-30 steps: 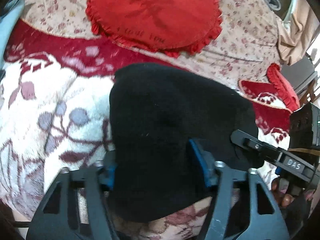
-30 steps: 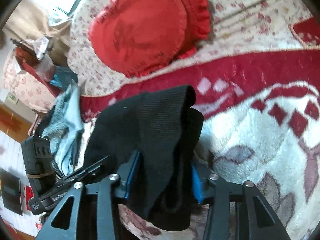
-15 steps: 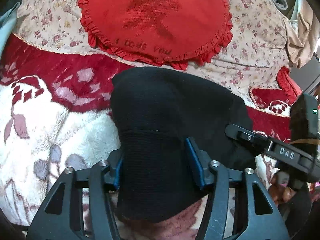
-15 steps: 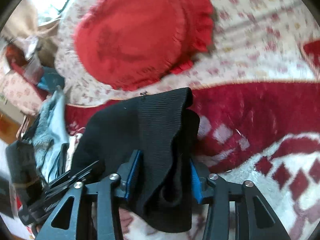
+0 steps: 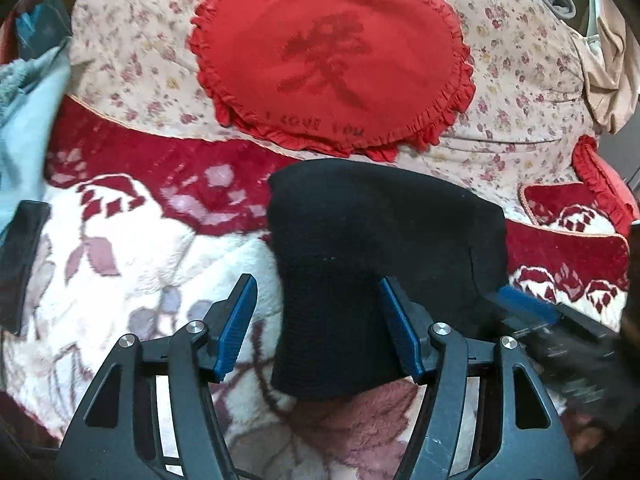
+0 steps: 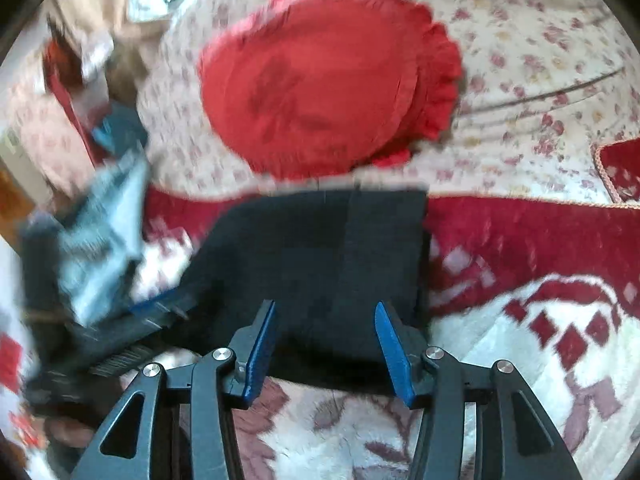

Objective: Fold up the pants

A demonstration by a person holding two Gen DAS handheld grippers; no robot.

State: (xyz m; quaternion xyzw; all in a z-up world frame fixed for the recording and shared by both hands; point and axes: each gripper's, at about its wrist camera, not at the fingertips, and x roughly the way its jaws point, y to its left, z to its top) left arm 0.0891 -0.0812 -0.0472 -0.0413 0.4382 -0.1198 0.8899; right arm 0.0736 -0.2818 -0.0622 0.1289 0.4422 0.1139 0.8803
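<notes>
The black pants (image 5: 376, 256) lie as a folded bundle on the red-and-white plush blanket (image 5: 132, 264). My left gripper (image 5: 316, 320) is open; the bundle's near end lies between its blue pads, against the right pad (image 5: 400, 336) and apart from the left one. In the right wrist view the pants (image 6: 320, 256) lie flat and squared. My right gripper (image 6: 324, 340) is open just above their near edge. The right gripper also shows at the lower right of the left wrist view (image 5: 560, 332).
A round red frilled cushion (image 5: 328, 56) lies just beyond the pants on a floral bedspread (image 5: 516, 76). A light blue cloth (image 5: 24, 120) lies at the left. A smaller red cushion (image 5: 600, 184) sits at the right. Beige fabric (image 5: 612, 60) hangs at the far right.
Both grippers held the pants lifted one second ago. Now both have opened and the pants rest on the blanket, laid flatter. The right wrist view is blurred by motion.
</notes>
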